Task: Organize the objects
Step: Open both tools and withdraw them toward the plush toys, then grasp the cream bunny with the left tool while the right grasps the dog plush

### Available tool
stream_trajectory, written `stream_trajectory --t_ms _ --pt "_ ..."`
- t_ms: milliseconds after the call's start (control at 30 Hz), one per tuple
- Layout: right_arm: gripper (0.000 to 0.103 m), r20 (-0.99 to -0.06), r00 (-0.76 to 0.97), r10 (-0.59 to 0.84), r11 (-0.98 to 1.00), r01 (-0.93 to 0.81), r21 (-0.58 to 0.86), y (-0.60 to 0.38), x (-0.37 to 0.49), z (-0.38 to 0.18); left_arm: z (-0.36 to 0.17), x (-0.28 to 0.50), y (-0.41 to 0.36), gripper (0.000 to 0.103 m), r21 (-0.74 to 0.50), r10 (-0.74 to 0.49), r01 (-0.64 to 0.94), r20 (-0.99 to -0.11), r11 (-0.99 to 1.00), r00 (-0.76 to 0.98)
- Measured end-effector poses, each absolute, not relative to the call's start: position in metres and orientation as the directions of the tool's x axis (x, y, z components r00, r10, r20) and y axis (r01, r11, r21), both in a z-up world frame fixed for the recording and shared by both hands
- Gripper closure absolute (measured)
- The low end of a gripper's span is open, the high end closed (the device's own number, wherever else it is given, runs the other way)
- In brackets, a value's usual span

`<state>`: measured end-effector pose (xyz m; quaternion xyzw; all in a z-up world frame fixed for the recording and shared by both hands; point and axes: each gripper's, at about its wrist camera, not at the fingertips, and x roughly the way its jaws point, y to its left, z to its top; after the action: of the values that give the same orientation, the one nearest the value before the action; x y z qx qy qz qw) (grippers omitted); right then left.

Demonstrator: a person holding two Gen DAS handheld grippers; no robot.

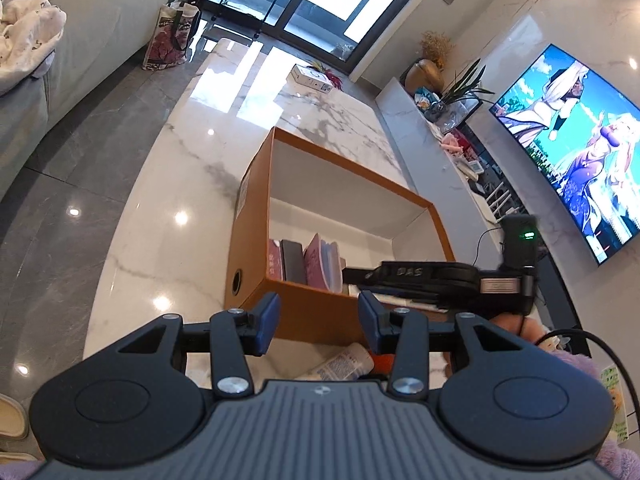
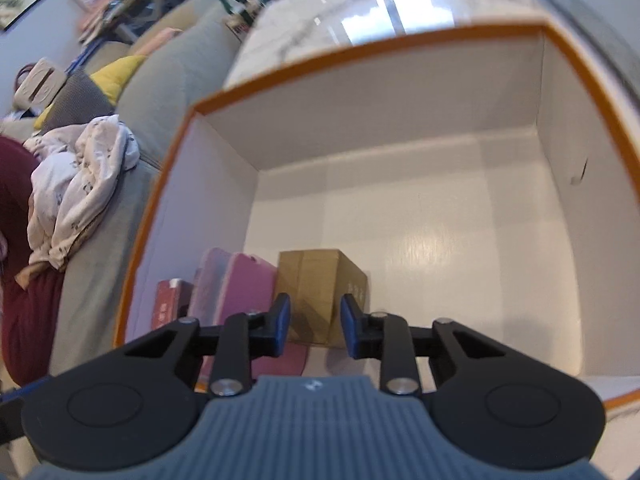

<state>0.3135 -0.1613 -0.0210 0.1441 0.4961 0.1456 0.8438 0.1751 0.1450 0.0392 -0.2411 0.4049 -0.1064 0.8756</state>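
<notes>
An orange box with a white inside (image 1: 256,216) (image 2: 168,184) stands on the marble table. Inside it stand a dark red booklet (image 2: 168,304), purple cases (image 2: 244,284) and a small tan carton (image 2: 320,284). My right gripper (image 2: 315,322) is open and empty, just above the tan carton inside the box; its black body (image 1: 440,276) shows over the box's near rim in the left wrist view. My left gripper (image 1: 318,320) is open and empty, above the box's near wall. A white tube (image 1: 344,364) lies on the table below it.
The marble table (image 1: 192,168) carries a small white box (image 1: 310,76) at its far end. A grey sofa (image 1: 80,40) with a crumpled cloth (image 2: 80,184) lies left. A TV (image 1: 576,136) and a cluttered ledge are right. A cable (image 1: 600,344) runs at the near right.
</notes>
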Motion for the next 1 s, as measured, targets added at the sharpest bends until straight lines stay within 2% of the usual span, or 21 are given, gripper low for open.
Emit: stream_trajectory --t_ms 200,267,333,533,833,1000 --pt "0.072 -0.733 0.569 0.373 0.927 -0.197 0.319 -0.161 0.260 0.016 0.037 0.157 0.141 0.054 -0.472 -0.368 -0.002 -0.689 0.881 0.625" --pt "0.072 -0.708 0.595 0.380 0.925 -0.222 0.309 -0.162 0.241 0.024 0.031 0.153 0.140 0.051 -0.453 -0.355 -0.012 -0.714 0.891 0.603" --pt "0.069 -0.695 0.614 0.374 0.927 -0.229 0.296 -0.164 0.225 0.030 0.025 0.149 0.138 0.050 -0.414 -0.323 -0.027 -0.746 0.910 0.582" --pt "0.069 -0.656 0.639 0.403 0.914 -0.245 0.323 -0.166 0.186 0.038 0.006 0.131 0.131 0.049 -0.299 -0.240 -0.027 -0.812 0.954 0.532" --pt "0.068 -0.704 0.573 0.419 0.904 -0.334 0.266 -0.145 0.142 0.010 -0.005 0.097 0.102 0.046 -0.114 -0.161 0.122 -0.845 0.986 0.510" --pt "0.065 -0.740 0.507 0.442 0.887 -0.371 0.275 -0.134 0.125 -0.013 -0.017 0.095 0.092 0.045 -0.058 -0.115 0.132 -0.870 0.990 0.480"
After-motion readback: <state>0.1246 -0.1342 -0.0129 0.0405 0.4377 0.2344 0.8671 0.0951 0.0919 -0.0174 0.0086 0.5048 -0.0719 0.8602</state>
